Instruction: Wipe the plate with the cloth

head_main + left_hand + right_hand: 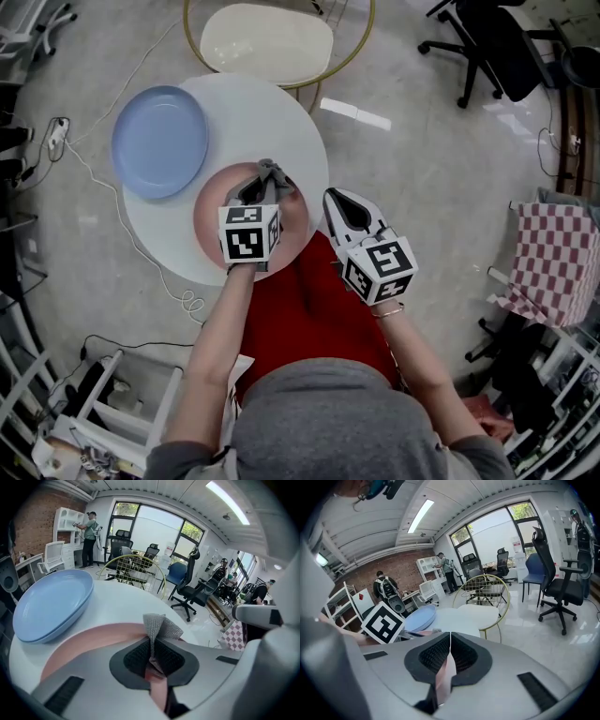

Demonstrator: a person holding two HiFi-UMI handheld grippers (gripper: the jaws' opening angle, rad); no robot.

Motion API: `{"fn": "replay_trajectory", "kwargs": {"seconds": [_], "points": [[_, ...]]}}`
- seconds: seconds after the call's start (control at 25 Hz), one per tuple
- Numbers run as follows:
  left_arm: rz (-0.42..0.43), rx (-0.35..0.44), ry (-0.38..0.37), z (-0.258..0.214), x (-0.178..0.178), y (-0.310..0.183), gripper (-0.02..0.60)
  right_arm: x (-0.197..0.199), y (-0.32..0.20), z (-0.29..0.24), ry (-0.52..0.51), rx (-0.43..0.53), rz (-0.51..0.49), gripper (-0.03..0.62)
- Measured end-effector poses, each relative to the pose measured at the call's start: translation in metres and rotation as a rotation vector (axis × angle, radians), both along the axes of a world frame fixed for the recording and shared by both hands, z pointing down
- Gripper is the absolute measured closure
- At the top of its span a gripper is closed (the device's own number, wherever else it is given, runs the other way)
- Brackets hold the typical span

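Partly hidden — pink plate, under left hand-held gripper.

We record a pink plate and a light blue plate on a white round table. The cloth is grey with a fine woven mesh pattern. The left gripper and right gripper have pale grey shells and black ribbed pads; each carries black-and-white square markers. We note a red garment, a grey top, a cream chair seat ringed in gold, and a red-and-white checked fabric.
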State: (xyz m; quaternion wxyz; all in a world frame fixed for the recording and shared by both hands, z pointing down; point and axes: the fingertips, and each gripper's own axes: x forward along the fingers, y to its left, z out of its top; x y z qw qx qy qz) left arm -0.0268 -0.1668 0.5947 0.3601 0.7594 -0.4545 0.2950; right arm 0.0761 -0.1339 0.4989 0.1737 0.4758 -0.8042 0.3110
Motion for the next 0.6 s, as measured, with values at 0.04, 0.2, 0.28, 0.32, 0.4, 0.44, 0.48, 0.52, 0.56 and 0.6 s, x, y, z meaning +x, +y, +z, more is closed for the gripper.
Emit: {"fn": "replay_trajectory", "kwargs": {"seconds": [0.04,0.2,0.28,0.32,0.4,0.44,0.48,0.52,0.56,0.6], "points": [[-0.011,-0.006,-0.009,0.002,-0.004,-0.002,0.548,-0.003,-0.001,0.001,-0.003,-0.004,-0.006,0.565],[-0.079,-0.029,-0.025,0.006,-0.022,-0.006,0.548,-0.015,-0.004,0.003,-0.010,-0.013,-0.041,0.565],[-0.115,-0.037,-0.030,0.008,-0.034,-0.006,0.548,-0.022,-0.005,0.004,-0.012,-0.017,-0.061,0.565],[-0.133,-0.039,-0.035,0.008,-0.041,-0.007,0.548,-0.026,-0.006,0.004,-0.012,-0.019,-0.071,0.565],[-0.169,-0.042,-0.049,0.008,-0.055,-0.007,0.548,-0.033,-0.006,0.005,-0.014,-0.023,-0.092,0.565],[-0.189,-0.044,-0.057,0.008,-0.061,-0.006,0.548,-0.036,-0.006,0.005,-0.014,-0.027,-0.104,0.565],[-0.209,-0.048,-0.066,0.008,-0.068,-0.006,0.548,-0.039,-0.006,0.006,-0.013,-0.031,-0.115,0.565],[-0.229,-0.053,-0.076,0.008,-0.075,-0.005,0.548,-0.043,-0.006,0.008,-0.012,-0.035,-0.127,0.565],[-0.246,-0.059,-0.087,0.008,-0.082,-0.003,0.548,-0.047,-0.005,0.008,-0.012,-0.039,-0.139,0.565],[-0.261,-0.066,-0.098,0.007,-0.089,-0.002,0.548,-0.051,-0.005,0.009,-0.012,-0.041,-0.150,0.565]]}}
